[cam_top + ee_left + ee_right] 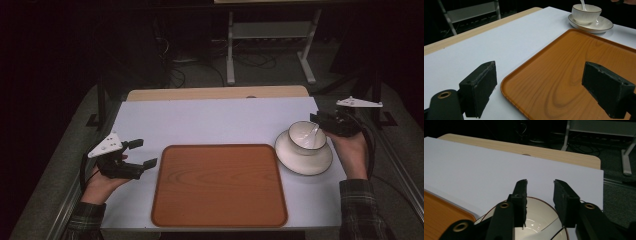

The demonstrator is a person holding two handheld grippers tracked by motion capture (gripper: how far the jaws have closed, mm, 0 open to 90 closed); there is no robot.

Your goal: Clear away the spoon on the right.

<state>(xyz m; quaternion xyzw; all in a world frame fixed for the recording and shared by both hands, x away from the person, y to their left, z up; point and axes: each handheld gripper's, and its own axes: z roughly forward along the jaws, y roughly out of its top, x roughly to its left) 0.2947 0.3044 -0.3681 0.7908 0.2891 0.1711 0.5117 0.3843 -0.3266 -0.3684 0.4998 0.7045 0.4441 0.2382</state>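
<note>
- While the right claw (320, 123) hangs narrowly open, empty, at the desk's right edge, the white ceramic bowl (306, 136) lies directly beneath its jaws.
- The left claw (141, 153), wide open, is well apart.

A white bowl (306, 136) with a dark rim sits upright on a white saucer (304, 156), a white spoon (313, 132) inside, at three o'clock of the empty orange tray (220, 185).

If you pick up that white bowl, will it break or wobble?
The bowl looks like glazed ceramic, so it's probably hard, smooth, a bit slippery and breakable if dropped. It sits loose on a saucer, so a push might make it slide. The spoon leaning inside could shift or fall out if the bowl tips.
</note>
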